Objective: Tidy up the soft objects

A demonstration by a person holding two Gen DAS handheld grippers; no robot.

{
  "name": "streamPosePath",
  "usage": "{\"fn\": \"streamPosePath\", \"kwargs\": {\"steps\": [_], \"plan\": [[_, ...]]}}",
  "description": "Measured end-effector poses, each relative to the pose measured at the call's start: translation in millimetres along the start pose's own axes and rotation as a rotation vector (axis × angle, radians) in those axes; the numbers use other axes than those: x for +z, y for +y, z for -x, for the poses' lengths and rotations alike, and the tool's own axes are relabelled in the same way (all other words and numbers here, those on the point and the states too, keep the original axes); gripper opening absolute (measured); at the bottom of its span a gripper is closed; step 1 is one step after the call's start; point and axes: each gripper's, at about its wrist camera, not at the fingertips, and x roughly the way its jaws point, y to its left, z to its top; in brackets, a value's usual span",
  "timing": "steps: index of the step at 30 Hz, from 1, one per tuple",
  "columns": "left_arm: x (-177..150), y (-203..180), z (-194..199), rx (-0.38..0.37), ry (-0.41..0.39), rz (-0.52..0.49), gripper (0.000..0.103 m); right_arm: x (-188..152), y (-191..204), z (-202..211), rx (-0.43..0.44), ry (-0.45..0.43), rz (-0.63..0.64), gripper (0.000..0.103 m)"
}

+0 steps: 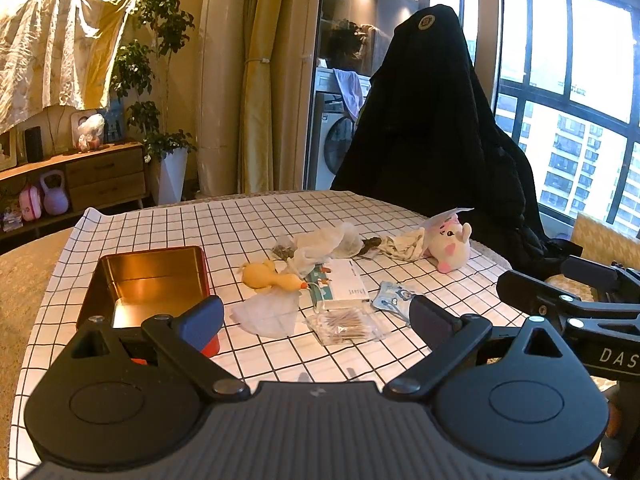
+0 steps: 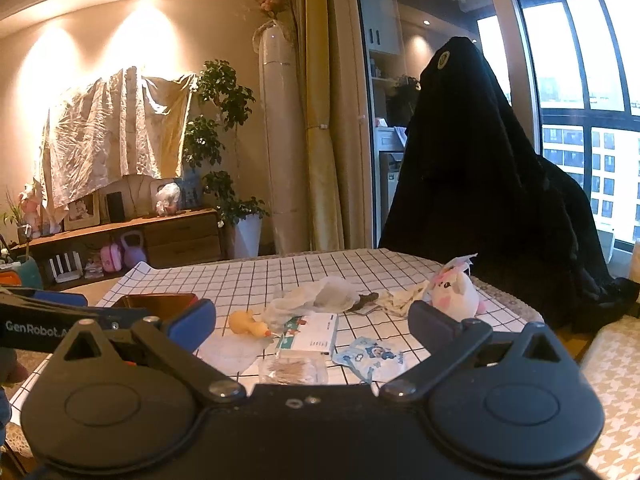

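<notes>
An open red tin (image 1: 148, 284) with a gold inside sits at the left of the checked tablecloth (image 1: 224, 220); it also shows in the right wrist view (image 2: 154, 301). A yellow duck toy (image 1: 270, 276) (image 2: 248, 324), a white and pink plush (image 1: 450, 242) (image 2: 456, 290), white tissues (image 1: 268, 314), a crumpled white cloth (image 1: 324, 242) and a patterned cloth (image 1: 404, 244) lie mid-table. My left gripper (image 1: 318, 316) is open and empty above the near table. My right gripper (image 2: 312, 322) is open and empty, at the same height.
A white box (image 1: 344, 284), a bag of cotton swabs (image 1: 346, 324) and a blue packet (image 1: 394, 300) lie near the front. A chair draped in black cloth (image 1: 432, 120) stands behind the table. The right gripper's body (image 1: 580, 308) shows at the left view's right edge.
</notes>
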Motion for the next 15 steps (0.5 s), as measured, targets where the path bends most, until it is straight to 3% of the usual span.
{"fn": "streamPosePath", "kwargs": {"steps": [15], "plan": [[-3.8, 0.4, -3.4, -0.002, 0.009, -0.003, 0.1, -2.2, -1.7, -2.9, 0.011, 0.015, -0.017, 0.102]]}}
